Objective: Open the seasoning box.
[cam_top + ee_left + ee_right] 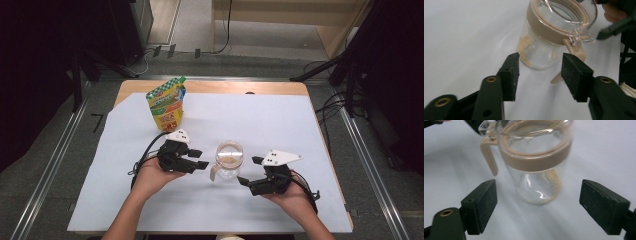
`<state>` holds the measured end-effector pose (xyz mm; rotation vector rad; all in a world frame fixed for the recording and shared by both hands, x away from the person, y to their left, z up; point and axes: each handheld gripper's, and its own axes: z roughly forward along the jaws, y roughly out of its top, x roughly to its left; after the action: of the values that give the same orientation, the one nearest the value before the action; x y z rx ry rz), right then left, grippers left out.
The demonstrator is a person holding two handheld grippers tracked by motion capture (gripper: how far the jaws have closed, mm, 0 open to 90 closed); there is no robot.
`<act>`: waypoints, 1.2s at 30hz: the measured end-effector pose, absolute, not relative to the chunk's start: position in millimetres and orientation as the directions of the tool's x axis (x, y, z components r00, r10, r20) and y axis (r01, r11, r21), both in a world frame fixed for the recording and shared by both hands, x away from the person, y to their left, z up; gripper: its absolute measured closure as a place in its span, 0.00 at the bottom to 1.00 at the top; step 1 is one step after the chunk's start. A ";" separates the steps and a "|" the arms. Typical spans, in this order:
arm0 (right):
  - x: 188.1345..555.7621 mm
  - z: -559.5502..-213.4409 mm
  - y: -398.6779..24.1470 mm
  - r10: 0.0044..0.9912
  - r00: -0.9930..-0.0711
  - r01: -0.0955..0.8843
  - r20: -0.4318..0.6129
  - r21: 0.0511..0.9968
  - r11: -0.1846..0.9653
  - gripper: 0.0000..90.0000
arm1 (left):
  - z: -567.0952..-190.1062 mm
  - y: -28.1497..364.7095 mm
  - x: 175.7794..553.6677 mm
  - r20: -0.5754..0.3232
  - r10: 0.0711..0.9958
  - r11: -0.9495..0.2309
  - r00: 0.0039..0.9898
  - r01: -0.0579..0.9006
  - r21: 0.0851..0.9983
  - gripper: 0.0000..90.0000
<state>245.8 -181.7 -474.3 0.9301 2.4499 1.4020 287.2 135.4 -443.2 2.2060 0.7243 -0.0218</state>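
Table [125, 97]: wooden top, its far edge showing beyond a large white sheet [280, 125] that covers nearly all of the working surface.

Refill pouch [167, 102]: green, yellow and orange printed bag, standing upright at the far left of the sheet, well apart from both hands. Untouched.

Left gripper [199, 159]: held in the person's left hand, just left of the jar, jaws pointing right toward it. Jaws parted, nothing between them; in its own view the pads [510, 75] stand short of the glass.

Right gripper [250, 171]: held in the right hand, near right of the jar, jaws pointing left. Jaws spread wide and empty; in its own view they frame the jar body without touching it.

Glass jar [229, 161]: clear, round, standing upright near the middle of the sheet, between the two grippers. Tan sealing band [536, 161] round the neck, clear hinged lid lying over the mouth, tan clasp lever [489, 156] hanging down its near-left side. A little pale powder or grain lies at the bottom [525, 47].

Handling note, as a judgement: the work in hand looks to be steadying the jar and working its clasp. The right gripper would best close low on the glass body, below the band, squarely across its widest part so smooth glass does not slip or tip. The left should then meet the lever from beneath, narrow and gentle, lifting without dragging the jar sideways.
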 end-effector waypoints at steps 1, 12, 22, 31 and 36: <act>246.1 -473.0 -184.9 0.588 -0.794 0.429 0.156 0.829 0.359 0.37 | -444.3 133.0 285.2 -0.249 0.482 -0.521 0.840 0.504 0.689 0.61; 254.3 -471.7 -195.5 0.602 -0.771 0.470 0.209 0.824 0.316 0.85 | -452.7 119.1 285.3 -0.273 0.500 -0.518 0.822 0.536 0.666 0.99; 247.6 -472.7 -179.8 0.540 -0.817 0.446 0.200 0.813 0.374 1.00 | -453.6 113.8 281.9 -0.273 0.463 -0.534 0.844 0.511 0.674 1.00; 248.5 -475.4 -169.2 0.524 -0.830 0.433 0.194 0.814 0.386 1.00 | -453.3 111.8 278.8 -0.277 0.453 -0.531 0.848 0.506 0.679 1.00; 249.5 -475.3 -169.5 0.523 -0.829 0.434 0.197 0.816 0.382 1.00 | -454.8 101.8 273.9 -0.277 0.424 -0.546 0.862 0.487 0.682 1.00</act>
<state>249.5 -169.5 -475.3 0.8802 2.5325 1.4509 273.9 101.8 -454.8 2.2220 0.6563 -0.0999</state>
